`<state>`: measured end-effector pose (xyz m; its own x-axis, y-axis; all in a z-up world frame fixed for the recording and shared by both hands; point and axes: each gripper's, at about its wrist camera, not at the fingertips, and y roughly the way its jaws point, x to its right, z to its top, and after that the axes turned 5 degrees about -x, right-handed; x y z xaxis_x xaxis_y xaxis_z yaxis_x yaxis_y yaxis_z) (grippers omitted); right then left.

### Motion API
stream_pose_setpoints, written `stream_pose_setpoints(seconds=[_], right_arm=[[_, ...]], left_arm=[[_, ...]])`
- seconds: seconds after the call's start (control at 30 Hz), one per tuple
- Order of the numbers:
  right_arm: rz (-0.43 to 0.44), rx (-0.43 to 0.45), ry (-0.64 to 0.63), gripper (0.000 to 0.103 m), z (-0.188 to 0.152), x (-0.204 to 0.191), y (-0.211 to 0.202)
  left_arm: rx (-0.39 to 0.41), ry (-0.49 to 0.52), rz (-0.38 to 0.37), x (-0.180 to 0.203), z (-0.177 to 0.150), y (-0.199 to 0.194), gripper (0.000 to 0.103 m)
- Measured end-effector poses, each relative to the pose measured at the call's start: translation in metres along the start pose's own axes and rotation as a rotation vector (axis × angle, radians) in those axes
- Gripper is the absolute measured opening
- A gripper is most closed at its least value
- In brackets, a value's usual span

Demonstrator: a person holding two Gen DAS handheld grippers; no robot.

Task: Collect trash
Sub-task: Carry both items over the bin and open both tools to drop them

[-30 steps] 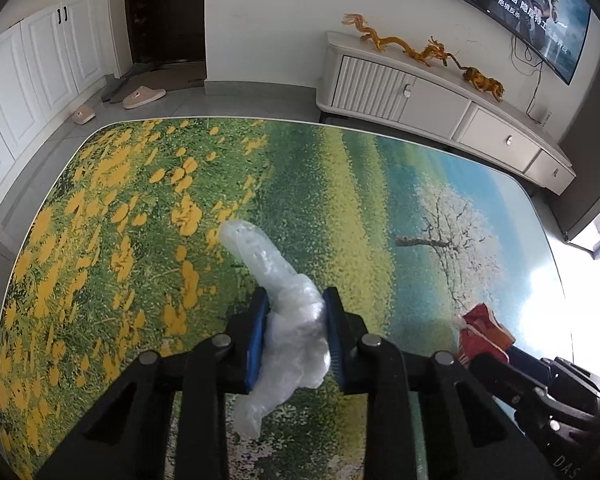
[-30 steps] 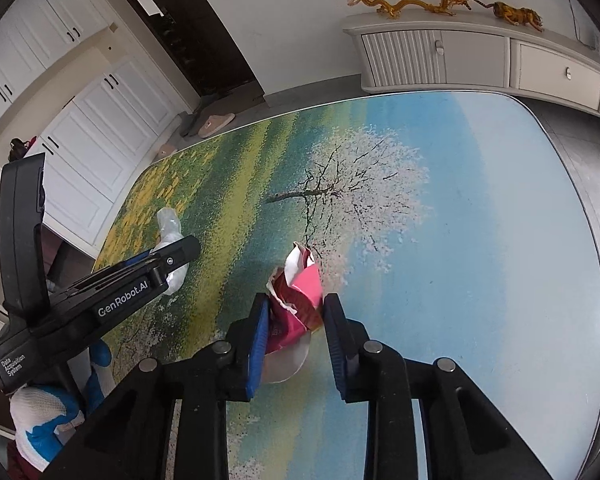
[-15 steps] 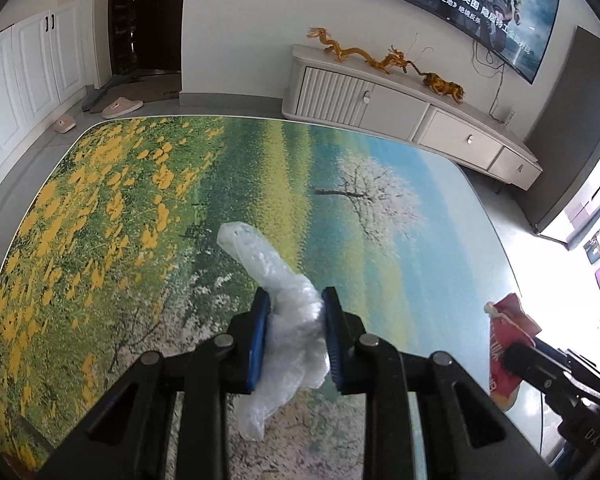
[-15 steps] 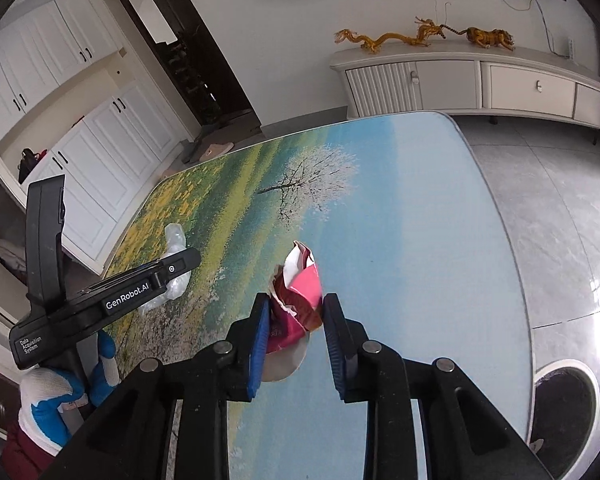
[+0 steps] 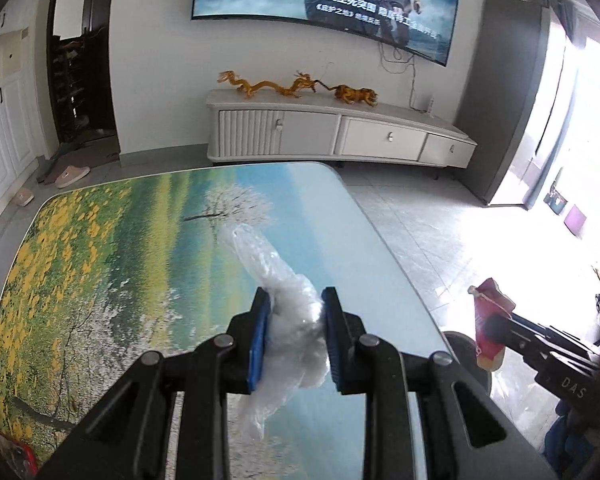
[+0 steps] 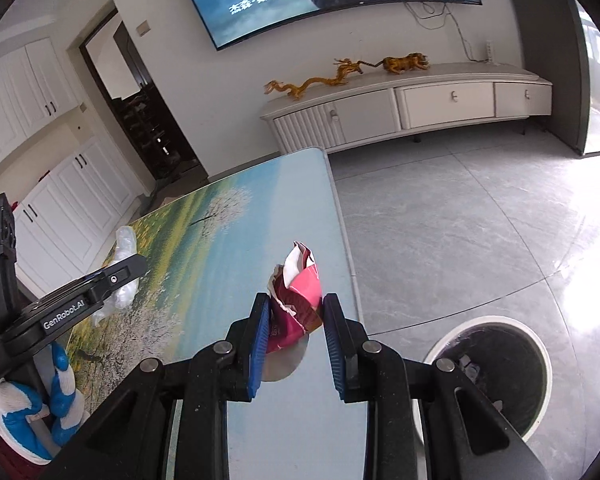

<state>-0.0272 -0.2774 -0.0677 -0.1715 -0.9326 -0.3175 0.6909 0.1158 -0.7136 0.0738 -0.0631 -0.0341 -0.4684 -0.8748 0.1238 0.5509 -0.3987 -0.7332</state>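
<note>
Blue pads of the left gripper (image 5: 294, 332) pinch a crumpled clear plastic bag (image 5: 288, 320) above the landscape-printed table (image 5: 100, 264). Right gripper (image 6: 294, 336) clamps a torn pink snack wrapper (image 6: 296, 304) near the table's edge, beside a floor bin (image 6: 496, 376).

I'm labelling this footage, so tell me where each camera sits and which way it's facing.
Left wrist: on the left gripper, facing the TV wall over the table; its fingers clamp a clear plastic bag.
Right wrist: on the right gripper, facing likewise; clamps a red wrapper; gloved hand and trash bin visible.
Shared: table, cabinet, both grippers.
</note>
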Motion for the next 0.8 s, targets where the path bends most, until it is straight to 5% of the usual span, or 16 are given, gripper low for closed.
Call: stream_pose_setpoints(seconds=[0.4,0.8], right_arm=[[-0.137,0.029,0.205,0.025,-0.023,0.098,-0.036],[-0.182,-0.023,0.347,0.025,-0.054,0.163,-0.032]], left_arm=[[-0.011,0.232,-0.130,0.137,-0.009,0.004,0.025],[-0.090,0.386,-0.136,0.226,-0.029,0.051,0.025]])
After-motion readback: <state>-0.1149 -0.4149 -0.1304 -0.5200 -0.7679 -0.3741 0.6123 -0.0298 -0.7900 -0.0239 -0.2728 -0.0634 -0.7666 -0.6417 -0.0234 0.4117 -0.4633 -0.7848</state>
